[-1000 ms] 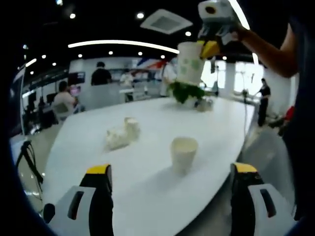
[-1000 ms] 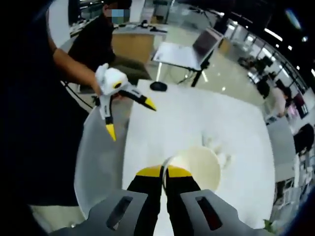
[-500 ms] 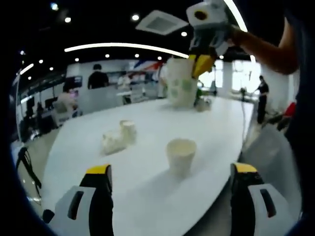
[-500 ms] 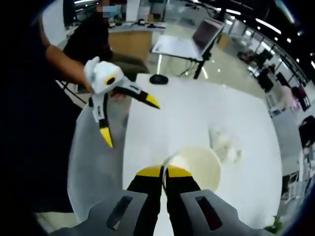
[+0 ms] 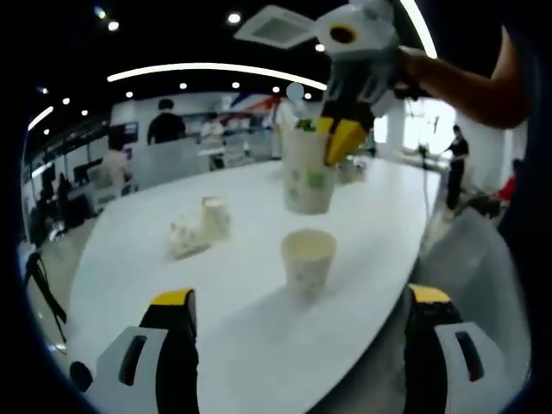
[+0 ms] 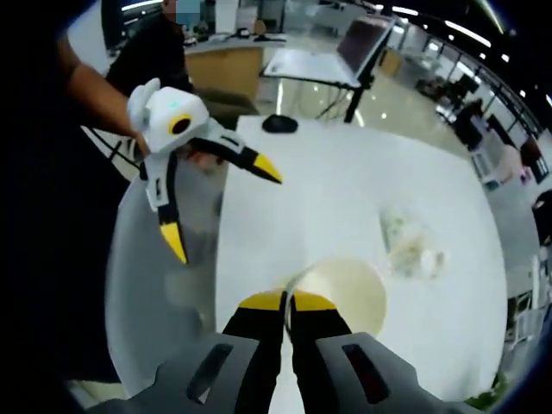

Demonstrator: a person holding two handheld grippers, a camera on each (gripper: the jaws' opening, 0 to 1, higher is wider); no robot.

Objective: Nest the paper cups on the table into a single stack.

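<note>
White oval table in an open office: ceiling lights, desks, people in the far background of the left gripper view. In the right gripper view, a laptop on a stand and a dark mouse-like object near the table's far edge.

Left gripper view, left to right: crumpled cups lie on the table, one seems to be on its side, contents not readable. An upright paper cup stands alone mid-table, interior looks empty. Just above and behind it hangs the held cup, white with green print, upright, clear of the table and apart from the standing cup. The right gripper comes in from the upper right with jaws pinched on that cup's rim, one yellow tip inside.

Left gripper: jaws spread wide, nothing between them, low over the near table edge. In the right gripper view it shows at upper left, likewise spread.

Right gripper view: own jaws pressed together on the held cup's rim, mouth open, empty. Crumpled cups to the right. Bare table around the standing cup; the near table edge curves off toward the floor.
</note>
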